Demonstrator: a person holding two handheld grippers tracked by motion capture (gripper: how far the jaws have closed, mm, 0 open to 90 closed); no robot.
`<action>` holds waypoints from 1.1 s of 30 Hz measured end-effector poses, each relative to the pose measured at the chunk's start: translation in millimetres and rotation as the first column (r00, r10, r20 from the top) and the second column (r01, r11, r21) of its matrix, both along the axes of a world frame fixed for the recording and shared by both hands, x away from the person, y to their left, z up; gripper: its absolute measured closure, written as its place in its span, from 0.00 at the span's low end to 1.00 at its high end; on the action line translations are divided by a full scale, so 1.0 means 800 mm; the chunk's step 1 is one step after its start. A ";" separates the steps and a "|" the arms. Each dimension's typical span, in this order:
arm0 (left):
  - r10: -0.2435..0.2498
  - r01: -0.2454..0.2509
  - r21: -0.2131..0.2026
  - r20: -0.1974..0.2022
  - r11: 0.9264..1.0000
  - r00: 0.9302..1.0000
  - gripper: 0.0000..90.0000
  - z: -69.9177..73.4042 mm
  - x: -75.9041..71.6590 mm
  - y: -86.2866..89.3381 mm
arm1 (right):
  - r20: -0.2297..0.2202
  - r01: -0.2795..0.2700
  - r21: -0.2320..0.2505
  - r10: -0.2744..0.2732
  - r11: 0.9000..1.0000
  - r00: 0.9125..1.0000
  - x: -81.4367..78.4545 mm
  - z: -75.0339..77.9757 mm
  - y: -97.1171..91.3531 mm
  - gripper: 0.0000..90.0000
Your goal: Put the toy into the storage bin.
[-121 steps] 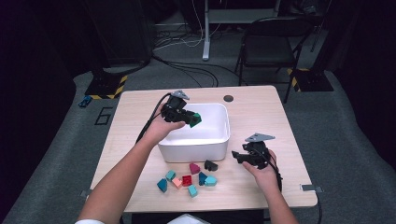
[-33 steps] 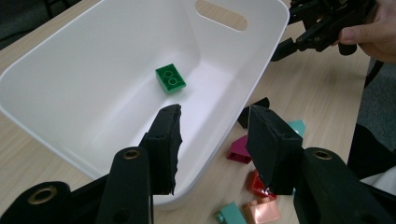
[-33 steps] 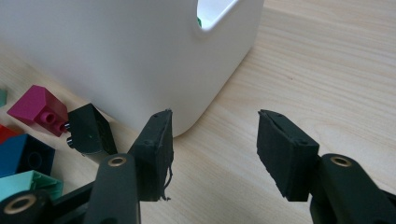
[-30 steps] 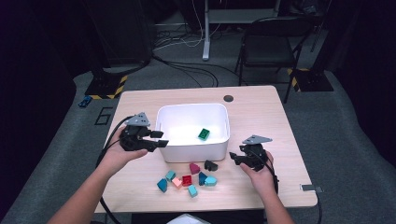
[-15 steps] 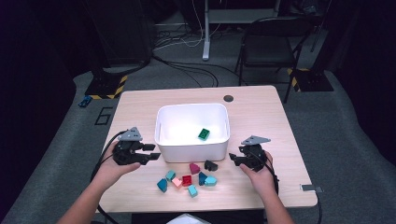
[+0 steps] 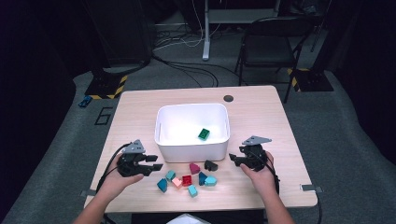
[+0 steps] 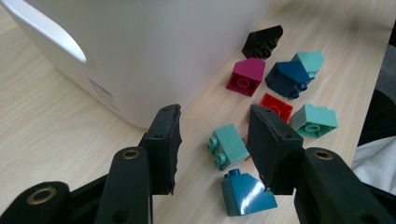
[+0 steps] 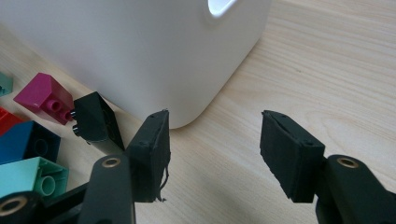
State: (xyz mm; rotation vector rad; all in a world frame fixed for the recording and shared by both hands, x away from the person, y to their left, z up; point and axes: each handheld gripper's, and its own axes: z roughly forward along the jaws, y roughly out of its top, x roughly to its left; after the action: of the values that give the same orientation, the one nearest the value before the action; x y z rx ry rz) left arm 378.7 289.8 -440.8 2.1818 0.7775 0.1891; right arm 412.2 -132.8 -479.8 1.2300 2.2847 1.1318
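A white bin [image 6: 192,150] stands mid-table with a green brick [image 6: 203,134] lying inside. Several loose bricks lie in front of it, among them a black one [image 6: 210,165], a magenta one [image 6: 194,168] and a red one [image 6: 187,180]. My left gripper [image 6: 156,162] sits low, left of the pile, open and pointing right. Past its jaws [image 7: 215,149] lie a light teal brick [image 7: 228,145] and a dark teal slope [image 7: 247,193]. My right gripper [image 6: 232,159] is right of the pile. Its jaws [image 8: 215,154] have just been opening, with nothing between them, beside the black brick [image 8: 95,121].
The bin's corner [image 8: 140,46] rises close ahead of the right jaws. A small dark round disc [image 6: 228,98] sits near the table's far edge. A folding chair [image 6: 268,51] and cables stand beyond the table. Bare wood [image 6: 266,121] lies right of the bin.
The green brick, held over the bin four seconds ago, lies inside it. My left gripper has come down from beside the bin to the table, left of the pile. The right hand has stayed put.
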 end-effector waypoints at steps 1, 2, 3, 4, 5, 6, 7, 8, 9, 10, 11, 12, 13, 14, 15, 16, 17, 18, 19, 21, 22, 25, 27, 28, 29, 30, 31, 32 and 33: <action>-0.002 0.002 0.002 0.003 1.000 1.000 0.60 -0.003 -0.001 0.000 | 0.003 0.001 -0.001 -0.001 1.000 1.000 0.000 0.000 0.000 0.47; -0.004 0.004 0.001 -0.003 1.000 1.000 0.60 -0.007 -0.001 0.000 | 0.003 0.004 -0.001 -0.004 1.000 1.000 0.000 0.000 0.000 0.47; -0.003 0.003 0.005 -0.005 1.000 1.000 0.60 -0.010 -0.002 -0.001 | -0.001 0.008 0.001 -0.008 1.000 1.000 0.000 0.000 0.000 0.47; -0.002 0.002 0.006 -0.008 1.000 1.000 0.59 -0.013 -0.004 -0.001 | 0.000 0.007 0.000 -0.007 1.000 1.000 0.000 0.000 -0.001 0.47; -0.003 0.003 0.014 -0.006 1.000 1.000 0.59 -0.015 -0.005 -0.002 | 0.000 0.008 0.000 -0.008 1.000 1.000 0.000 0.000 -0.001 0.47; -0.001 0.000 0.022 0.000 1.000 1.000 0.59 -0.018 -0.006 -0.002 | -0.002 0.010 0.002 -0.010 1.000 1.000 0.000 0.000 -0.001 0.47; 0.002 -0.002 0.028 0.004 1.000 1.000 0.58 -0.019 -0.007 -0.002 | -0.001 0.010 0.000 -0.010 1.000 1.000 0.000 -0.001 -0.001 0.47; 0.006 -0.006 0.029 0.006 1.000 1.000 0.58 -0.022 -0.008 -0.003 | 0.000 0.009 0.000 -0.009 1.000 1.000 0.000 -0.001 -0.001 0.47; 0.006 -0.007 0.032 0.002 0.999 1.000 0.57 -0.024 -0.009 -0.004 | 0.000 0.007 -0.003 -0.007 1.000 1.000 0.001 -0.001 -0.001 0.47; 0.007 -0.007 0.033 0.004 0.999 1.000 0.57 -0.026 -0.010 -0.004 | 0.000 0.004 -0.007 -0.004 1.000 1.000 0.001 -0.002 -0.001 0.47; 0.005 -0.006 0.031 0.005 0.999 1.000 0.56 -0.028 -0.010 -0.005 | 0.000 0.002 -0.010 -0.002 1.000 1.000 0.001 -0.002 0.000 0.47; 0.001 -0.001 0.028 0.001 1.000 1.000 0.56 -0.030 -0.011 -0.005 | -0.004 0.005 -0.009 -0.005 1.000 1.000 0.001 -0.003 0.000 0.47; -0.003 0.004 0.029 -0.004 1.000 1.000 0.56 -0.033 -0.012 -0.006 | -0.004 0.008 -0.010 -0.008 1.000 1.000 0.002 -0.003 0.000 0.47; -0.006 0.006 0.031 -0.005 1.000 1.000 0.56 -0.035 -0.013 -0.007 | -0.004 0.008 -0.010 -0.008 1.000 1.000 0.002 -0.003 0.000 0.47; -0.009 0.010 0.032 -0.010 0.999 1.000 0.56 -0.037 -0.015 -0.008 | -0.003 0.007 -0.008 -0.007 1.000 1.000 0.002 -0.003 0.000 0.46; -0.015 0.015 0.032 -0.014 0.999 1.000 0.55 -0.039 -0.016 -0.008 | -0.001 0.006 -0.008 -0.006 1.000 1.000 0.001 -0.003 0.000 0.46; -0.028 0.028 0.036 -0.021 0.999 0.999 0.55 -0.041 -0.017 -0.008 | 0.001 0.005 -0.008 -0.005 1.000 1.000 0.001 -0.003 -0.001 0.46; -0.023 0.024 0.032 -0.024 0.999 0.999 0.54 -0.043 -0.018 -0.009 | 0.001 0.006 -0.007 -0.006 1.000 1.000 0.001 -0.002 -0.001 0.46; -0.030 0.031 0.044 -0.030 0.999 0.999 0.53 -0.044 -0.019 -0.009 | 0.000 0.007 -0.007 -0.007 1.000 1.000 0.002 -0.003 -0.001 0.46; -0.026 0.027 0.033 -0.037 0.999 0.999 0.53 -0.047 -0.020 -0.011 | -0.002 0.011 -0.005 -0.011 1.000 1.000 0.002 -0.003 -0.001 0.46; -0.031 0.032 0.035 -0.033 0.999 0.999 0.52 -0.048 -0.020 -0.011 | -0.003 0.011 -0.005 -0.011 1.000 1.000 0.002 -0.003 -0.002 0.46; -0.031 0.032 0.023 -0.045 0.999 0.998 0.51 -0.051 -0.022 -0.013 | -0.004 0.013 -0.003 -0.013 1.000 1.000 0.003 -0.003 -0.003 0.46; -0.047 0.049 0.028 -0.048 0.998 0.998 0.50 -0.053 -0.023 -0.015 | -0.002 0.015 -0.003 -0.015 1.000 1.000 0.002 -0.003 -0.003 0.46; -0.052 0.054 0.032 -0.054 0.998 0.997 0.50 -0.054 -0.023 -0.016 | -0.002 0.014 -0.003 -0.014 1.000 1.000 0.002 -0.003 -0.003 0.46; -0.055 0.057 0.034 -0.061 0.998 0.997 0.50 -0.056 -0.024 -0.017 | -0.003 0.013 -0.004 -0.013 1.000 1.000 0.002 -0.003 -0.003 0.46; -0.064 0.067 0.045 -0.059 0.997 0.996 0.49 -0.058 -0.024 -0.019 | -0.001 0.011 -0.005 -0.011 1.000 1.000 0.003 -0.004 -0.003 0.46; -0.064 0.067 0.048 -0.065 0.997 0.996 0.49 -0.059 -0.025 -0.020 | -0.002 0.010 -0.007 -0.010 1.000 1.000 0.003 -0.004 -0.003 0.46; -0.065 0.068 0.057 -0.058 0.996 0.996 0.49 -0.061 -0.025 -0.021 | -0.005 0.011 -0.004 -0.011 1.000 1.000 0.003 -0.004 -0.003 0.46; -0.070 0.074 0.063 -0.067 0.995 0.995 0.49 -0.062 -0.025 -0.021 | -0.004 0.011 -0.005 -0.012 1.000 1.000 0.003 -0.004 -0.003 0.46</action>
State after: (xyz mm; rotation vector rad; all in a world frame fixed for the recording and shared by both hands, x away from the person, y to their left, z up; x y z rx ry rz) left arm 359.0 272.8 -490.4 2.2839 0.7364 0.1090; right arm 414.5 -135.0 -482.8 1.2430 2.2791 1.1196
